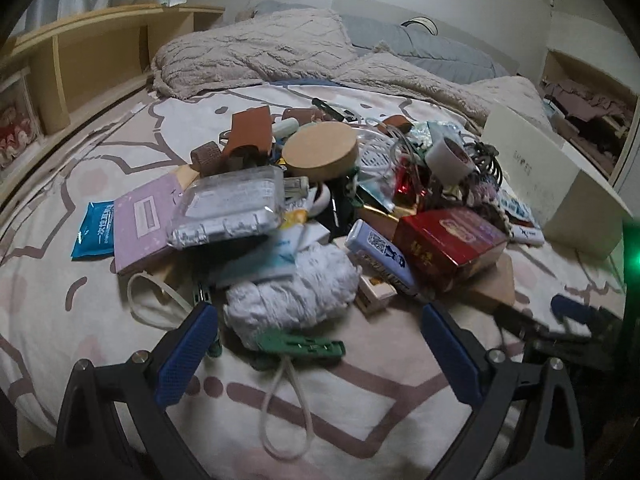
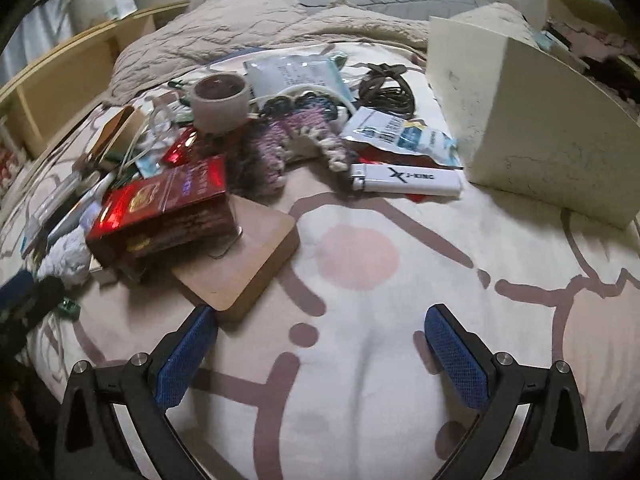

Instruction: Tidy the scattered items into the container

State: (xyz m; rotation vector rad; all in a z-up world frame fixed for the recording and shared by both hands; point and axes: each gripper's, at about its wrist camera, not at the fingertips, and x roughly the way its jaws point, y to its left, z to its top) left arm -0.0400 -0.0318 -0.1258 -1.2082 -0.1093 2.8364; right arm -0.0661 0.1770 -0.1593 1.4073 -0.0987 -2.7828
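On the quilted bed (image 2: 360,360), a cream box (image 2: 532,136) stands beside glossy clutter; both grippers, left (image 1: 318,344) and right (image 2: 320,344), gape empty.

Glossy red carton (image 2: 160,216); matt cork disc (image 1: 320,152); fluffy white cloth bundle (image 1: 294,290); smooth cotton bedsheet (image 2: 360,360).

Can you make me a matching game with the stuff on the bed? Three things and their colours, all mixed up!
Things:
1. lighter
2. round lid
3. wipes packet

Colours:
A. blue
B. white
C. tan

Pairs: 1-B, 2-C, 3-A
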